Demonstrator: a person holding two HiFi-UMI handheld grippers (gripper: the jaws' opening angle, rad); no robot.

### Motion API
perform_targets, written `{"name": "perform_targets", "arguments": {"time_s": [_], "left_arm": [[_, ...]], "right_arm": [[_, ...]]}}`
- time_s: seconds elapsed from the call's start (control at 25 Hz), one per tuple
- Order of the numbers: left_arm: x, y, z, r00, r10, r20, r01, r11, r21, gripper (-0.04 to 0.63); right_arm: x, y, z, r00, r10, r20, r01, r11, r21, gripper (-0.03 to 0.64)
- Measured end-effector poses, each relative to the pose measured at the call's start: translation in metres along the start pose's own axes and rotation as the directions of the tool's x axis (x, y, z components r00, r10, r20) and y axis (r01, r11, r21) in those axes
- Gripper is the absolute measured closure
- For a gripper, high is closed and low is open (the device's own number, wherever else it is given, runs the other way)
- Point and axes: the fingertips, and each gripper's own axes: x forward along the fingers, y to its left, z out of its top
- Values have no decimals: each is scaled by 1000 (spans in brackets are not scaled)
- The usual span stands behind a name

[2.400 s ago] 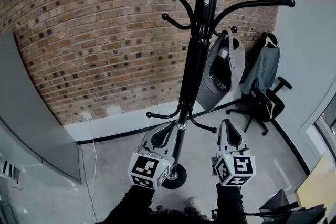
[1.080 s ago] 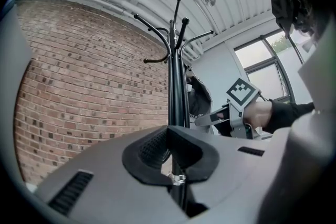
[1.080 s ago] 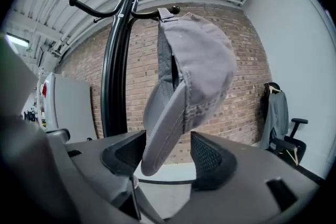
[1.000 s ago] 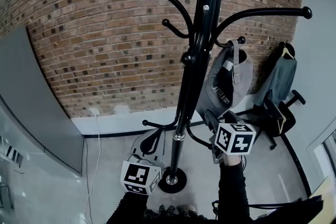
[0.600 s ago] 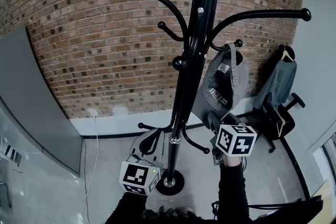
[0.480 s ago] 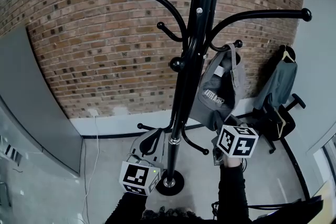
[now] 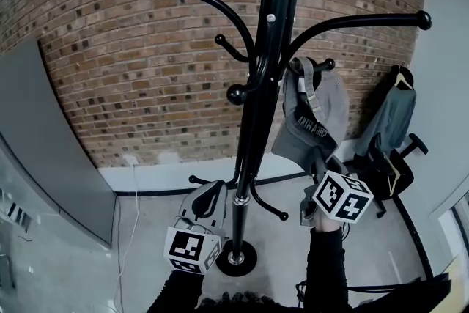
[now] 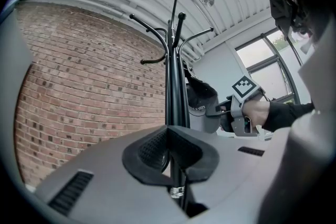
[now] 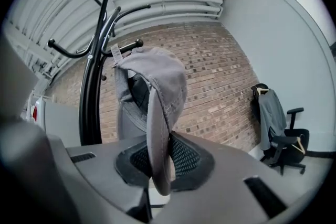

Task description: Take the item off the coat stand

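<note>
While your right gripper [image 7: 322, 171] reaches up beside the black stand [image 7: 253, 106], its jaws have just been closing, and they now pinch the brim of the grey cap [image 7: 315, 113]. In the right gripper view the brim hangs edge-on between the two dark pads [image 9: 181, 157], pressed from both sides, with its lower tip poking out below them.

The cap is to the right of the pole, with its crown up at a short hook [image 7: 322, 65] that ends in a ball. Its back strap lies against that hook; you cannot tell from these views whether it is looped over it. The brim points down toward your right gripper, and pale lettering on the cap is too small to read.

Your left gripper [image 7: 212, 190] is held low, just left of the pole and near the round base [image 7: 236, 259]. In the left gripper view its pads [image 8: 155, 149] meet with nothing between them, and the pole rises just beyond them. That view also shows the cap [image 8: 199, 102] and your right gripper [image 8: 220, 113] on the far side of the pole.

Long curved hooks spread from the top of the stand, and shorter ones sit lower on the pole. A brick wall [image 7: 146, 70] stands behind it. At far right a black chair [image 7: 388, 157] carries a grey jacket [image 7: 392, 110] on a hanger.
</note>
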Motion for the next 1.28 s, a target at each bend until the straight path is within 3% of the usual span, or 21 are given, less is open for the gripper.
{"name": "perform_targets", "arguments": {"time_s": [0.48, 1.08, 1.28], "left_arm": [[1, 4, -1, 1000, 23, 0, -23, 1000, 15, 597], [10, -7, -2, 1000, 16, -9, -16, 1000, 20, 597], [15, -15, -2, 1000, 26, -6, -25, 999, 26, 597]], "right_arm": [[-11, -15, 41, 990, 47, 134, -69, 984, 164, 577], [-39, -65, 51, 985, -32, 167, 9, 990, 140, 577], [-49, -86, 50, 985, -53, 166, 40, 996, 79, 577]]}}
